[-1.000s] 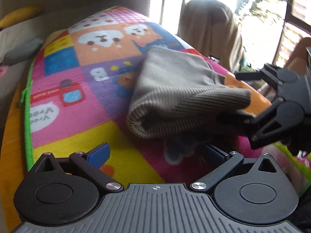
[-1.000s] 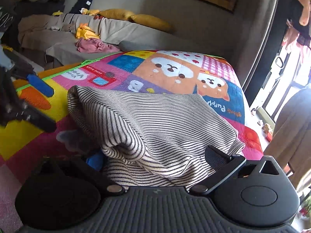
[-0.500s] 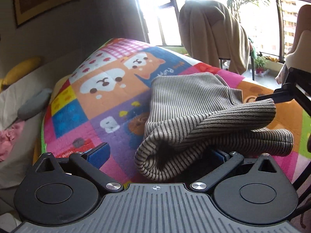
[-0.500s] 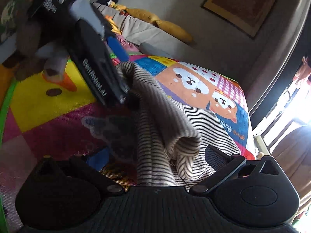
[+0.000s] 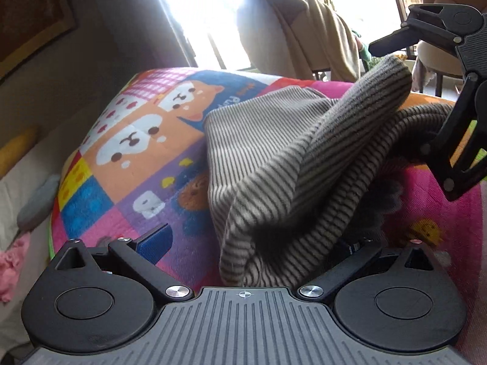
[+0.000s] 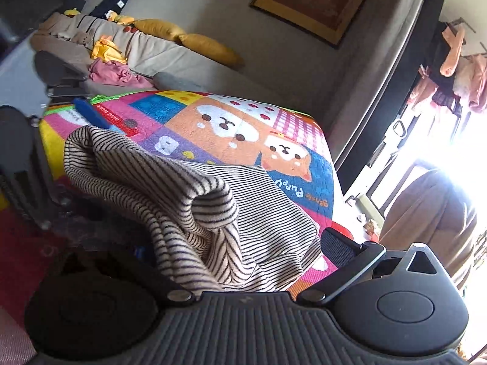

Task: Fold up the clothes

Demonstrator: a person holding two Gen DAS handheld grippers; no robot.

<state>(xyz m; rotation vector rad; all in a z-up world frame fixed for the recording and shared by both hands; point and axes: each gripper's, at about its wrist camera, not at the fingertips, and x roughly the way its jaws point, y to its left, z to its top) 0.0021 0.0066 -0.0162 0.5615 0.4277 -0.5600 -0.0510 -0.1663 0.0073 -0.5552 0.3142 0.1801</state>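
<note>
A beige sweater with thin dark stripes [image 5: 274, 158] lies folded on a colourful cartoon play mat [image 5: 127, 140]. Its near fold is raised off the mat in a thick roll. My left gripper [image 5: 252, 243] is open; the blue left pad [image 5: 155, 240] is bare and the roll drapes over the right finger. The right gripper [image 5: 450, 115] shows at the upper right, against the roll's far end. In the right wrist view the sweater [image 6: 188, 188] covers the left finger of my open right gripper [image 6: 237, 249]. The left gripper [image 6: 24, 164] is a dark blur at the left edge.
A sofa with yellow cushions [image 6: 210, 48] and a pink cloth [image 6: 112, 74] runs behind the mat [image 6: 213, 115]. A chair draped in beige fabric [image 5: 298, 30] stands by the bright window. Clothes hang at the upper right [image 6: 456, 60].
Both grippers rose and tilted upward, carrying the sweater's near fold up off the mat. The roll now stands higher and bulkier, and the two grippers moved closer together.
</note>
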